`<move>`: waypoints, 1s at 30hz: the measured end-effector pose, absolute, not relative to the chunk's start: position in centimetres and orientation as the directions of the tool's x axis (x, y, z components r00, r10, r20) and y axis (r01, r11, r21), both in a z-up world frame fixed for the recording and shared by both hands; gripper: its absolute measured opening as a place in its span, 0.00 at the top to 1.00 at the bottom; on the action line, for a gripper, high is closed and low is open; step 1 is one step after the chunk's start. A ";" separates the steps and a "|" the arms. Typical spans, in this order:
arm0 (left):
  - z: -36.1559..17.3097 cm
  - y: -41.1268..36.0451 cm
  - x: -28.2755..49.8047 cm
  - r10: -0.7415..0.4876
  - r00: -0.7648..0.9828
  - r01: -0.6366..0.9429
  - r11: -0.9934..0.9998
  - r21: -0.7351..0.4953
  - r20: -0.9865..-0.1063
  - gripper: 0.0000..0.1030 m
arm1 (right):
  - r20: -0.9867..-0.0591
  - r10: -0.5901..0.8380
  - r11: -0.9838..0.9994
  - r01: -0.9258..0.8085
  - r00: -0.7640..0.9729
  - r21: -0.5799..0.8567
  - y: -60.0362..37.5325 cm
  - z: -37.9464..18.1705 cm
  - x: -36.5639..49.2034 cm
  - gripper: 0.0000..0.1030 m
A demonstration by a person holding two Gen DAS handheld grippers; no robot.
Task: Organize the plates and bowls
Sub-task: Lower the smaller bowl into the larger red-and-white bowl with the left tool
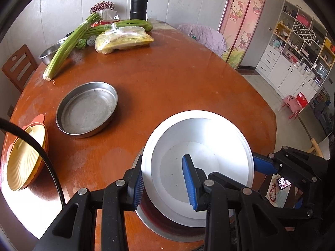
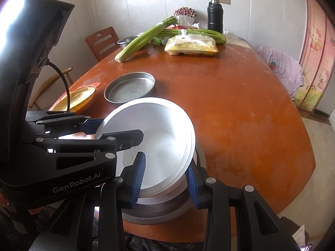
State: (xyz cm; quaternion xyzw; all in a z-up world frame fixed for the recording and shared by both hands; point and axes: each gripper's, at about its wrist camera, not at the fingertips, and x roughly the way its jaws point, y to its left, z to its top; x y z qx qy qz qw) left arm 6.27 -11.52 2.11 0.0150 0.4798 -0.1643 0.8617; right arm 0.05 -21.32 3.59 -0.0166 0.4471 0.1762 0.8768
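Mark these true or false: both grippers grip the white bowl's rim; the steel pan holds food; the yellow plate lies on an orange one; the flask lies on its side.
1. Both grippers grip the white bowl at its rim, left gripper and right gripper, one on each side. True.
2. The steel pan holds food. False: it is empty.
3. The yellow plate lies on an orange plate. True.
4. The black flask lies on its side. False: it stands upright at the far end of the table.
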 end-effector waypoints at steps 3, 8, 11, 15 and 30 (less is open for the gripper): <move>1.8 -11.5 6.3 -0.261 0.482 0.295 0.947 -0.126 -0.837 0.67 | -0.794 0.292 0.937 -0.327 0.534 0.125 -21.2 3.4 0.0 0.61; 1.6 -11.3 6.3 -0.263 0.479 0.291 0.948 -0.130 -0.837 0.67 | -0.797 0.289 0.936 -0.331 0.530 0.120 -21.0 3.1 -0.1 0.61; 1.5 -11.3 6.3 -0.259 0.480 0.290 0.948 -0.127 -0.838 0.67 | -0.798 0.292 0.935 -0.332 0.527 0.123 -21.0 3.0 -0.1 0.61; 1.3 -11.4 6.4 -0.248 0.480 0.286 0.951 -0.117 -0.841 0.67 | -0.795 0.297 0.933 -0.338 0.528 0.124 -21.1 2.9 -0.3 0.61; 1.0 -10.7 6.6 -0.247 0.479 0.263 0.956 -0.131 -0.842 0.67 | -0.790 0.318 0.922 -0.366 0.525 0.128 -20.6 3.0 -0.3 0.61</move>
